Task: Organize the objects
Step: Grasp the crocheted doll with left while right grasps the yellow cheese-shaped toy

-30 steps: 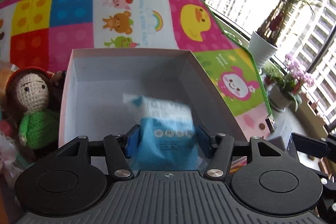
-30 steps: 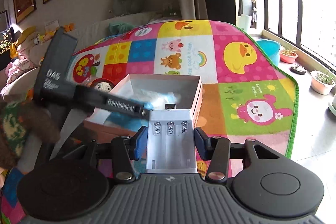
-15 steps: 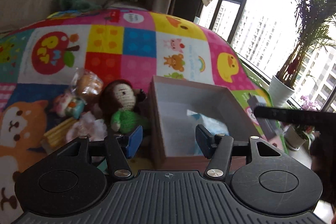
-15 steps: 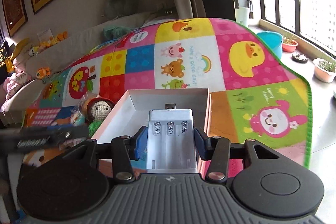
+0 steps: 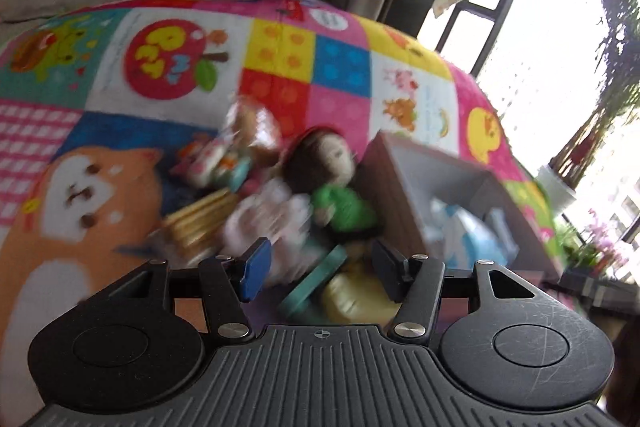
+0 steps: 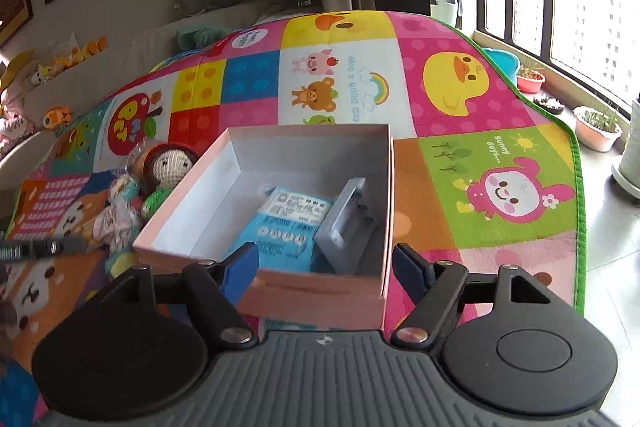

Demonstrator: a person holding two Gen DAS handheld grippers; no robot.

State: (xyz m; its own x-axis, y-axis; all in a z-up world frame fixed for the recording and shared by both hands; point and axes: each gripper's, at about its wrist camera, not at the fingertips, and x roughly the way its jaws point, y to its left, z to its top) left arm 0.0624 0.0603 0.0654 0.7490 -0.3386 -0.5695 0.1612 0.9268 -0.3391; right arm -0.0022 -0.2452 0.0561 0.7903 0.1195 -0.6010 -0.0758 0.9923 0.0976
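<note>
A pink cardboard box (image 6: 384, 211) with a white inside sits on the colourful play mat. In it lie a blue tissue pack (image 6: 286, 227) and a grey battery holder (image 6: 348, 219) that leans on the right wall. My right gripper (image 6: 328, 269) hovers over the box's near edge; its jaws are opening and nothing is between them. My left gripper (image 5: 320, 265) is open and empty above the toy pile left of the box (image 5: 400, 195): a crochet doll in green (image 5: 328, 183), wrapped snacks (image 5: 216, 163), a biscuit pack (image 5: 196, 223) and a teal and yellow toy (image 5: 340, 287).
The mat (image 6: 500, 155) ends at a green border on the right, with bare floor and plant pots (image 6: 596, 127) beyond. A sofa with soft toys (image 6: 60, 59) stands behind. The left gripper's bar (image 6: 36, 249) juts in at the left of the right wrist view.
My right gripper let go of the battery holder, which now lies in the box, and its jaws spread. My left gripper released the tissue pack and swung left to the toy pile.
</note>
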